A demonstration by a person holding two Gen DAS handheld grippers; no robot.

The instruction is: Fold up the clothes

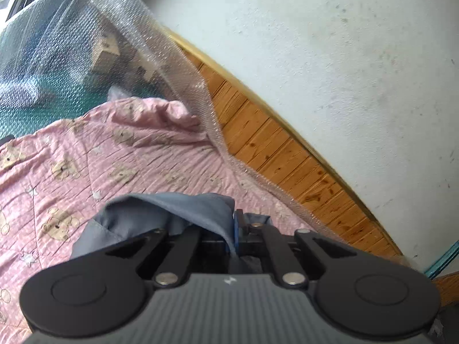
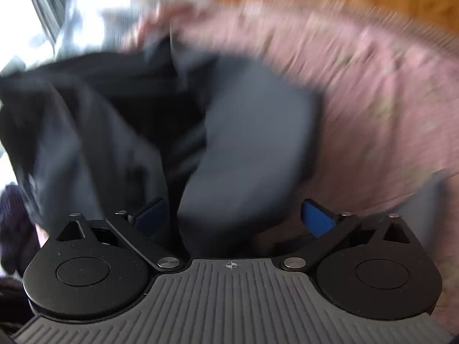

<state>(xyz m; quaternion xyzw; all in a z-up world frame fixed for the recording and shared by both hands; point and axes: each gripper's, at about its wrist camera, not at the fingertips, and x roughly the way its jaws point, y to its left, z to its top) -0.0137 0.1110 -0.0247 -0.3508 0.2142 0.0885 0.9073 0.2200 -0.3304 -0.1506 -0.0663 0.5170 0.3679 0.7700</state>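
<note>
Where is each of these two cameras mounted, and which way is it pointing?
Left wrist view: sits on the left tool, looking forward and slightly down over a pink bear-print quilt toward a white wall; its shut fingers pinch grey clothing.
Right wrist view: sits on the right tool, pointing steeply down at the blurred grey clothing; its blue pads stand apart.
Shared: the quilt and the grey clothing. No hand shows.

A bedroom in a home, by the look of it: a pink quilt (image 1: pixel 86 154) printed with teddy bears lies spread out. Wood-plank panelling (image 1: pixel 275 149) runs along the foot of a scuffed white wall (image 1: pixel 330 51), and bubble wrap (image 1: pixel 137 28) is draped at the bed's far end.
</note>
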